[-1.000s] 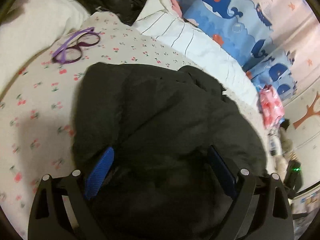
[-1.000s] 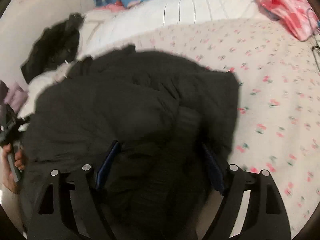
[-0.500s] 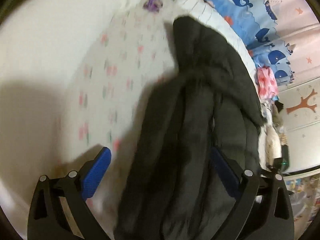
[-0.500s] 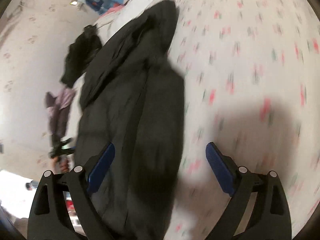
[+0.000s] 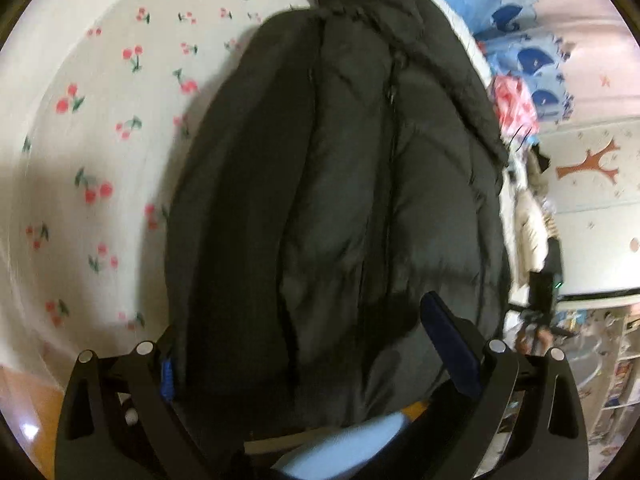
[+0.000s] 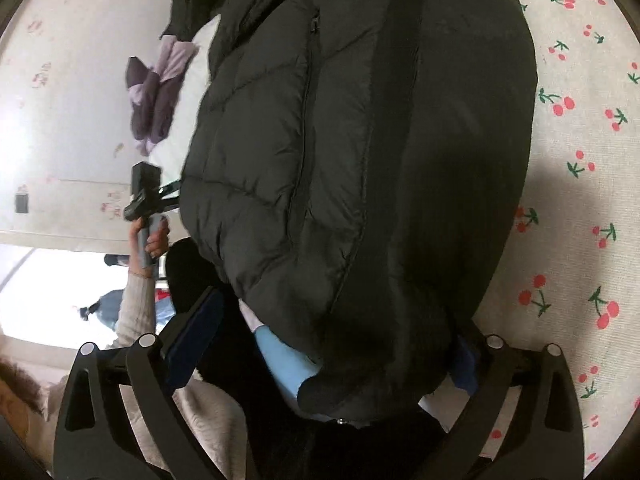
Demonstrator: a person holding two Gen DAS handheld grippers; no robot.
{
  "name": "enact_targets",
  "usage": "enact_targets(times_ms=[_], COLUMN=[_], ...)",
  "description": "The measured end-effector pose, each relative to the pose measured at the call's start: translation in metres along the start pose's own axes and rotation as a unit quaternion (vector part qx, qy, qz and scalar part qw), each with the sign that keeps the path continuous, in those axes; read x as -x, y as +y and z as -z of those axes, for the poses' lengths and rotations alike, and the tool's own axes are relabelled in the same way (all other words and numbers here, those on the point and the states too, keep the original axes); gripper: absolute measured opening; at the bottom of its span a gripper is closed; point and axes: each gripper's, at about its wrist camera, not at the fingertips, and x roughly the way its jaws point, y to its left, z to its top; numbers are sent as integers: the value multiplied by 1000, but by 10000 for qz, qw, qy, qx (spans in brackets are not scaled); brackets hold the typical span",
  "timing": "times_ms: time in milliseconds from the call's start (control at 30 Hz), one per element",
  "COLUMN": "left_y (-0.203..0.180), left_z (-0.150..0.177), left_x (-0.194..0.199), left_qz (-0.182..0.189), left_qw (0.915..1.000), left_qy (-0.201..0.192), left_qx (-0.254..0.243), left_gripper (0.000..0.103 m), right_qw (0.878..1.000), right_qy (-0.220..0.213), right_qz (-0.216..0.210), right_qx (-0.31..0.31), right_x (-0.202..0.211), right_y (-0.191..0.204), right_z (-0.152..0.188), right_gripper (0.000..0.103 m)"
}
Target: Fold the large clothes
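Observation:
A large black puffer jacket (image 5: 340,184) lies lengthwise on the cherry-print bedsheet (image 5: 100,120), its hem toward me at the bed's edge. My left gripper (image 5: 304,348) is open, its blue-padded fingers (image 5: 448,344) astride the hem's left part; the left pad is half hidden by the fabric. In the right wrist view the same jacket (image 6: 360,140) fills the frame. My right gripper (image 6: 328,344) is open, astride the hem's right corner, with the right pad partly covered by cloth.
Whale-print bedding (image 5: 532,52) and a pink item (image 5: 512,104) lie at the bed's far side. A purple garment (image 6: 156,92) lies beyond the jacket. The left hand and its gripper (image 6: 144,208) show in the right wrist view. A light blue surface (image 6: 284,360) shows under the hem.
Both grippers have swung down to the bed's near edge and now straddle the jacket's hem. The jacket now lies folded narrow, lengthwise.

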Motion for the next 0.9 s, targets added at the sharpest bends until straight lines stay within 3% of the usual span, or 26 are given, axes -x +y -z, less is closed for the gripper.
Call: enact_targets(times_ms=[33,67,100,133,167,200,333,433,533,633,767,833,867,900], left_y=[-2,-3,-5,-6,-6,-12,-31,-65,-100,-124,-114,-104,-98,-80], left_z=[4,5,6,6,8,8,10,12,23,48,95,122,130,139], left_x=[0,0,2,4,7,11,46,86,118,147,172,163,158,147], left_qz=[-71,-128,-178,-94,-26,20,569,1092,1303,1440,1377,982,810,451], left_qw=[10000,9999,9997,9997,9997,9996,9952,9872,9812,9766,9788,9826,9840,9878], left_qy=[-12,-57,-152,-190,-210,-271,-780,-1162,-1377,-1456,-1173,-700,-514,-174], left_qx=[-19,-20,32,93,114,60,131,2,-350,-653,-960,-1415,-1504,-1478], left_gripper=[95,91,82,74,58,42,18,16,16,16,16,21,28,34], right_qw=[10000,9997,9993,9989,9985,9980,9901,9772,9679,9650,9730,9843,9887,9916], right_qy=[30,20,-48,-111,-206,-340,-1221,-1894,-2165,-2152,-1777,-1297,-1063,-998], right_qz=[73,195,262,318,343,315,-84,-492,-698,-716,-522,-181,-89,271], right_qx=[38,132,256,323,378,435,680,820,1073,1319,1374,1182,1052,783], right_x=[-3,-5,-3,-6,-6,-5,13,53,90,112,132,121,115,112], right_y=[3,6,13,16,20,27,70,101,131,155,139,114,98,72], right_z=[-4,-7,-7,-9,-11,-10,-21,-24,-16,8,60,88,99,112], right_gripper=[94,81,52,36,15,13,7,7,7,7,10,20,36,41])
